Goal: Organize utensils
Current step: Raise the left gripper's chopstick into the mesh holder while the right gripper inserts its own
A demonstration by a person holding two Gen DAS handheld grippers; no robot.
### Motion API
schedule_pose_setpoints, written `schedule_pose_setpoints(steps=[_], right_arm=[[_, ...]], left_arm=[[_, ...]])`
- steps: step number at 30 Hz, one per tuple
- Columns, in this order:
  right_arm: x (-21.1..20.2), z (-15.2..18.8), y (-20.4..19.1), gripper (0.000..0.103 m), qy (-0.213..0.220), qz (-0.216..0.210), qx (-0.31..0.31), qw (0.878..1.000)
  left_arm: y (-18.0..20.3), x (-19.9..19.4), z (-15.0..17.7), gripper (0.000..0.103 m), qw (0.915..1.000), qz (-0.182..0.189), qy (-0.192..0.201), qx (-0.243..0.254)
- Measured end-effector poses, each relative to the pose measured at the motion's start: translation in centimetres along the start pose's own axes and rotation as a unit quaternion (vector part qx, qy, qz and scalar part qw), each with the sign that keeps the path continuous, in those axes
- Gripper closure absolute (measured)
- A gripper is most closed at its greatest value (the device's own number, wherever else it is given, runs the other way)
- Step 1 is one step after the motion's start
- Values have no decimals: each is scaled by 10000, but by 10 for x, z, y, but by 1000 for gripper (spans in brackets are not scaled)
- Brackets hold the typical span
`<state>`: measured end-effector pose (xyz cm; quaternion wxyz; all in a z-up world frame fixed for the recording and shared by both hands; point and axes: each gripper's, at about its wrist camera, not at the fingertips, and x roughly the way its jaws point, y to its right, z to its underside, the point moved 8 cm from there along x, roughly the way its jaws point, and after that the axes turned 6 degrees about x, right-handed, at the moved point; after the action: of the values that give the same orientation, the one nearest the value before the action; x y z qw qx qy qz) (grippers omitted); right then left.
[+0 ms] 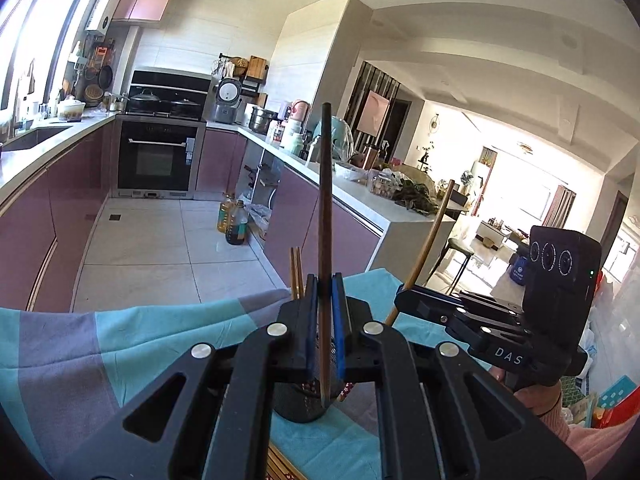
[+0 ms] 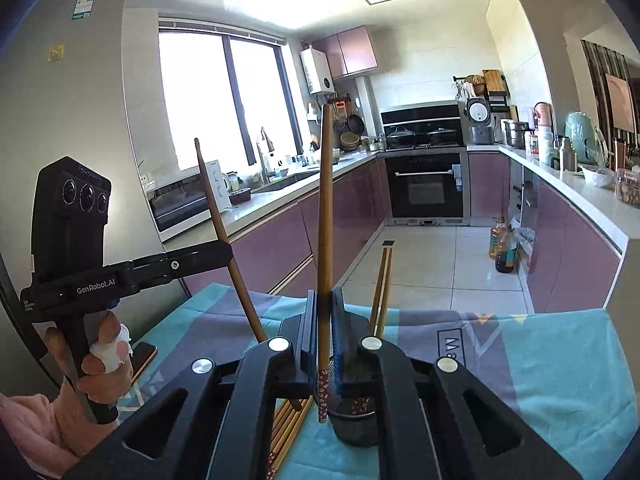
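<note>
Both tongs clamped: left tongs (image 1: pixel 325 312) hold one chopstick (image 1: pixel 325 216) upright, right tongs (image 2: pixel 324 320) hold another chopstick (image 2: pixel 326 216). Tips hang over the black holder (image 2: pixel 356 420) on the table (image 2: pixel 540 360); spare chopsticks (image 2: pixel 288 428) lie beside it.

Both the left gripper (image 1: pixel 325 312) and the right gripper (image 2: pixel 325 328) are closed, each held in a hand, pointing slightly downward.

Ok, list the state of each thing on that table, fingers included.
left gripper: shut on a chopstick, upright.
right gripper: shut on a chopstick, upright.
left chopstick: held above the holder.
right chopstick: held, lower tip near the holder's rim.
black holder: upright, two chopsticks standing inside.
loose chopsticks: lying flat on the cloth.
</note>
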<state>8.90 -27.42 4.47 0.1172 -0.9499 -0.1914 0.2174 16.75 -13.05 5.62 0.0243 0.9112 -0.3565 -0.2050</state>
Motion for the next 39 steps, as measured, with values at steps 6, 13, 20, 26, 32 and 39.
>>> schedule_pose_setpoints(steps=[6,13,20,26,32,39], right_arm=[[15,-5,10,97,-31,166,16,9999],[43,22,19,97,-504,380,-14,9980],[60,48,24,97,-1035,423,8,9937],[74,60,33,97,-1397,464,110,9890],[84,62,38,97,-1463,494,240,9877],[97,64,42,97,-1497,546,390,9865]], left_arm=[[1,19,-6,95,9998,-163,-15,99],[5,47,18,95,9985,-198,-492,165],[1,71,52,95,9941,-7,-1070,192],[-6,87,65,95,9907,7,-1352,120],[-14,101,63,95,9895,-65,-1436,121],[-14,117,63,95,9873,-145,-1581,67]])
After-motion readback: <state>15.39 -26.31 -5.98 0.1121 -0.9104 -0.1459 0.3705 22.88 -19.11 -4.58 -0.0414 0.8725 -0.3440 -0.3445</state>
